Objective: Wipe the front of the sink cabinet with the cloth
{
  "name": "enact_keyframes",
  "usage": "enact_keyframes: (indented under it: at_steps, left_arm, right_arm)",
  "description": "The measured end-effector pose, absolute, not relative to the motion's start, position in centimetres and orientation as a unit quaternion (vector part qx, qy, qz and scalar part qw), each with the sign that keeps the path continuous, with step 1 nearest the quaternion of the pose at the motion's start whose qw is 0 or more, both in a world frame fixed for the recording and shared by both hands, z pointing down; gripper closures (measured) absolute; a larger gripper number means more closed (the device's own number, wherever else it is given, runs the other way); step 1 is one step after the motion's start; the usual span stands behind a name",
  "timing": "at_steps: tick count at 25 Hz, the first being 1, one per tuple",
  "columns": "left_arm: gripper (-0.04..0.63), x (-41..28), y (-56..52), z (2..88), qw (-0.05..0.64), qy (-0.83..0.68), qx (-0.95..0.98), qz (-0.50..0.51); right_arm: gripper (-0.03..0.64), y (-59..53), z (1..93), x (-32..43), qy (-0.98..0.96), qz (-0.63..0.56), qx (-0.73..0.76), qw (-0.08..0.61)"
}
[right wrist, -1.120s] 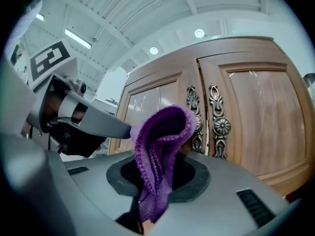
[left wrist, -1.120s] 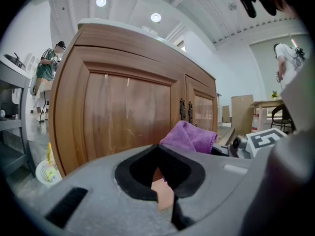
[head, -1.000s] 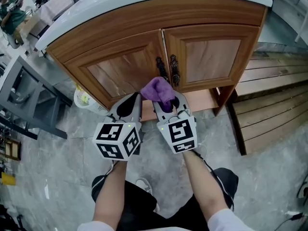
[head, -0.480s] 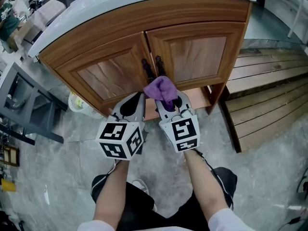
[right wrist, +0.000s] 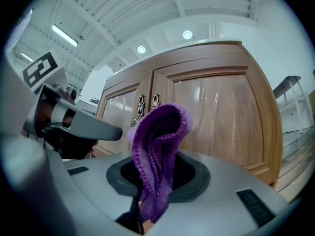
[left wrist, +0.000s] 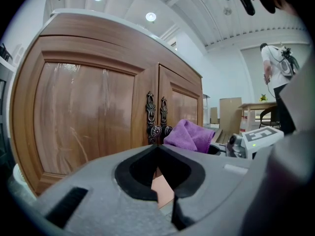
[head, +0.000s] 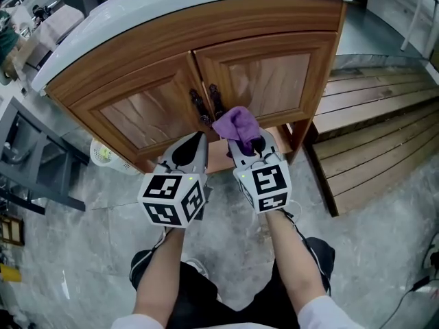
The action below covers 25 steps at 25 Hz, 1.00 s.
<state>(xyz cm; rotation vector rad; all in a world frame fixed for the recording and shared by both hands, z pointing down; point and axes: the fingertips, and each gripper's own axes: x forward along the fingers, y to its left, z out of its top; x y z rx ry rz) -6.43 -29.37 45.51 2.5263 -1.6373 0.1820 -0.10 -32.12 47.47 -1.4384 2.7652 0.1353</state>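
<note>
The right gripper pinches a purple cloth between its jaws. In the right gripper view the cloth rises from the closed jaws as a folded loop, and its top bends over toward the wood. Seen from the head, the free end of the cloth lies in front of the lower inner corner of the right door of the sink cabinet, just beside the two dark metal handles. It seems very close to the wood, but I cannot say for sure that it touches.

The left gripper is held next to the right one, on the left of it and near it. Its jaws are pressed together at the tips and there is nothing between them. In the left gripper view the cloth shows to the right of these tips and apart from them, and the handles stand straight ahead. This gripper points at the bottom of the left door.

The cabinet is of brown wood with a white countertop. A white basket sits on the grey floor at the cabinet's left foot, and wooden planks lie on the right. A person stands far behind in the left gripper view.
</note>
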Motion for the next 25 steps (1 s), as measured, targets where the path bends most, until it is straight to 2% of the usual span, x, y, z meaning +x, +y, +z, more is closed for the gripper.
enact_keyframes:
  at_steps: [25]
  left_arm:
    - [0.589, 3.1, -31.6, 47.7, 0.074, -0.452, 0.887, 0.054]
  right_arm:
    - [0.529, -36.2, 49.5, 13.0, 0.817, 0.060, -0.572, -0.047]
